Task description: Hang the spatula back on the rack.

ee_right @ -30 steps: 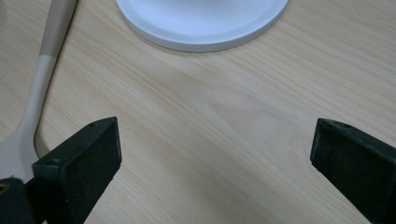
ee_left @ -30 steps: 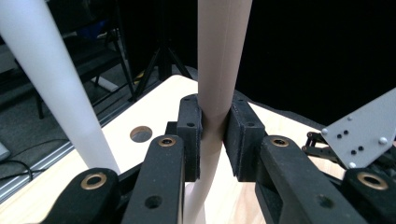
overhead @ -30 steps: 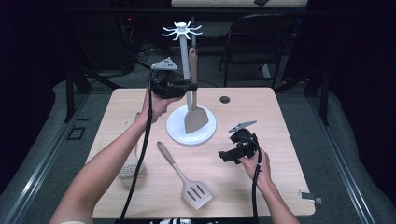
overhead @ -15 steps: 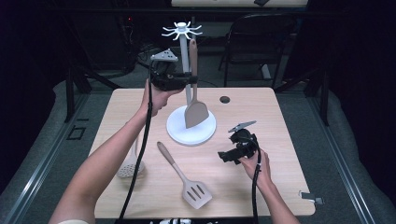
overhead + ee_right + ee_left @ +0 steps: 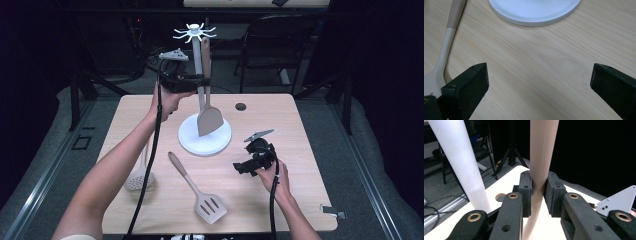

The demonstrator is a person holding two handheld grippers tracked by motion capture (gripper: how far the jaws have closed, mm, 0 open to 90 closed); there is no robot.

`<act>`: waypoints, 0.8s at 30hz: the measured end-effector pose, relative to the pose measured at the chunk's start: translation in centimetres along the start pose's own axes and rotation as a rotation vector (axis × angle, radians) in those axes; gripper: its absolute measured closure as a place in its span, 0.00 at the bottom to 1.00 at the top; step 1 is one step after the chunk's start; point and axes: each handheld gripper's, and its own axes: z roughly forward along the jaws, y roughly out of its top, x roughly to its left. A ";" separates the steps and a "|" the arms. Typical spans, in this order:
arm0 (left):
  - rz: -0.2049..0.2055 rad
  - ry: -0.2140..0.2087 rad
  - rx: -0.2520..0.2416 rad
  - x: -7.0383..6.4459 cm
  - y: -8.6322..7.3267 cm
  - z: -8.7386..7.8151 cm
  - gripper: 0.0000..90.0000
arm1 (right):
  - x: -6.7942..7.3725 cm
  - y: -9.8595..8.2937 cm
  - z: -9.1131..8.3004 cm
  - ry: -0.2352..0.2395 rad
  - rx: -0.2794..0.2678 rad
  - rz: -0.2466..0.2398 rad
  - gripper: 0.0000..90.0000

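Dark room, light wood table [image 5: 300, 150] with a white utensil stand [image 5: 199, 75] on a round base [image 5: 220, 142] near its far centre. Your left gripper [image 5: 197, 80] is clamped on the handle of the solid beige spatula [image 5: 210, 119], jaws tight on both sides of the handle in the left gripper view [image 5: 539, 185]. Spatula hangs upright just beside the stand's pole [image 5: 461, 165], blade above the base, handle top up near the hook ring [image 5: 195, 33]. Your left arm is stretched forward across the table, hand raised level with mid-pole. Your right gripper [image 5: 242, 167] sits low over the table's right half, jaws spread wide with nothing between them, bare wood showing in the right gripper view [image 5: 539, 75]. Count: three utensils total. One in your grip, one slotted spatula [image 5: 197, 190] flat on the table front centre, one white skimmer [image 5: 139, 177] partly under your left forearm. One stand, two grippers.
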 end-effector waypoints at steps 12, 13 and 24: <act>-0.032 0.022 -0.005 1.0 -0.4 0.2 0.86 | 0.0 -0.1 0.1 0.004 -0.010 0.007 0.02; -0.031 0.027 -0.008 1.1 -0.4 0.2 0.85 | 0.0 0.0 0.1 0.004 -0.009 0.006 0.02; 0.018 0.132 -0.014 1.0 -0.6 0.6 0.85 | 0.0 -0.1 0.1 0.006 -0.015 0.009 0.02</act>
